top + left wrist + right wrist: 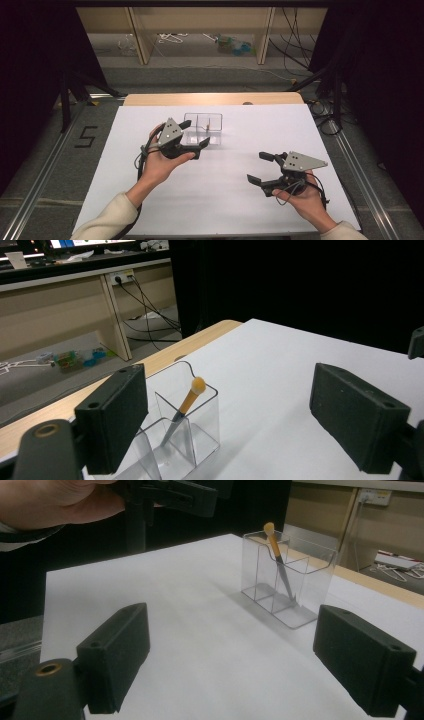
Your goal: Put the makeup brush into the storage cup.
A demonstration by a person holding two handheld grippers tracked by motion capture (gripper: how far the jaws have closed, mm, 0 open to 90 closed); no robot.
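Observation:
A clear plastic organiser box point(202, 128) with several compartments stands on the white table top, behind the middle. In one compartment leans a thin tool with an orange handle and a rounded tip point(188, 403) point(275, 546). My left gripper point(196, 133) is open and empty, held just above the box's near left side point(200, 440). The jaws of the left gripper point(235, 425) stand wide apart. My right gripper point(257, 167) is open and empty over the table's right front. It faces the box point(287, 582) from a distance, and its jaws point(240, 660) are spread.
A white sheet point(220, 200) covers the table, with a wooden edge point(215, 98) at the far side. Beyond lie a floor with cables and clutter point(230, 45) and shelf legs. Black curtains stand at both sides. The left hand and its gripper point(170, 495) hang at the right gripper view's top left.

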